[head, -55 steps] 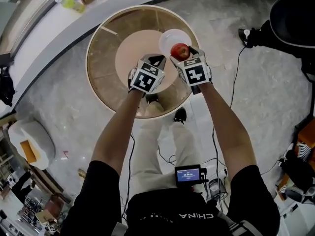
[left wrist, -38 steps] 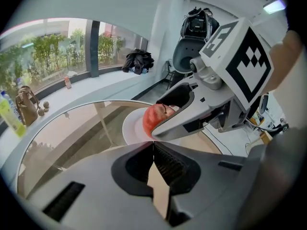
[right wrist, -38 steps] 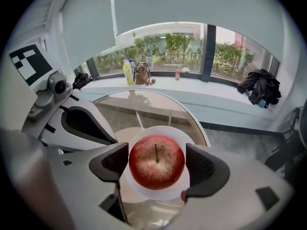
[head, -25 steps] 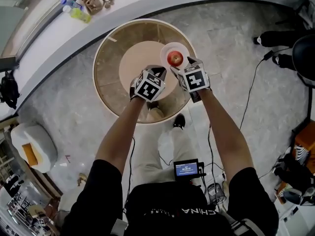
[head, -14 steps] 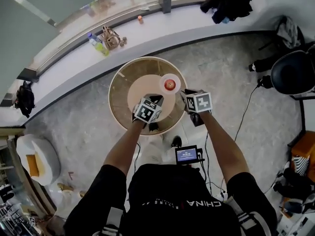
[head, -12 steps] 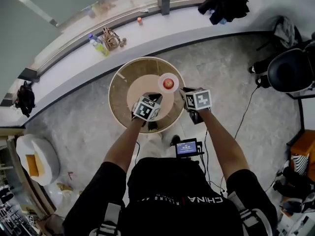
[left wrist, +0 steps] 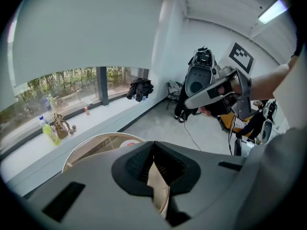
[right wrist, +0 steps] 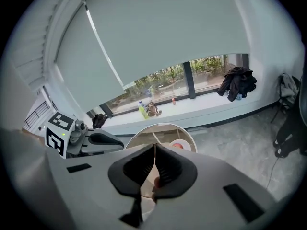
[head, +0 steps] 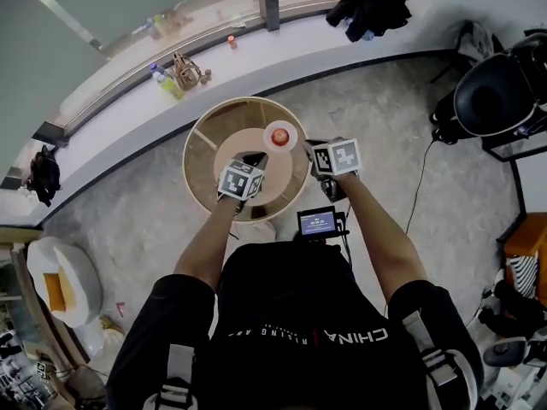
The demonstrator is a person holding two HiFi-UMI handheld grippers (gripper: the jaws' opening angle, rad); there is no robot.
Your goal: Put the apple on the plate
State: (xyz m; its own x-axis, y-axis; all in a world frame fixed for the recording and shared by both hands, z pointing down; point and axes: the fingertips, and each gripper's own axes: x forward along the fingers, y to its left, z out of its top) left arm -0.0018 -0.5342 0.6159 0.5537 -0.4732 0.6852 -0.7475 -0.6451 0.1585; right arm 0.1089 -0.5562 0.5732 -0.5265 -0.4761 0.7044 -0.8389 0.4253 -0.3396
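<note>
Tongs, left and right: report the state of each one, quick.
Left tongs: closed, holding nothing.
Right tongs: closed, holding nothing.

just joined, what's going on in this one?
A person stands over a round wooden table with a gripper in each hand. The apple sits on the white plate on that table, so the placing looks done. The left gripper and right gripper are both shut with nothing between their jaws, held in the air on the person's side of the plate and touching neither it nor the apple.
</note>
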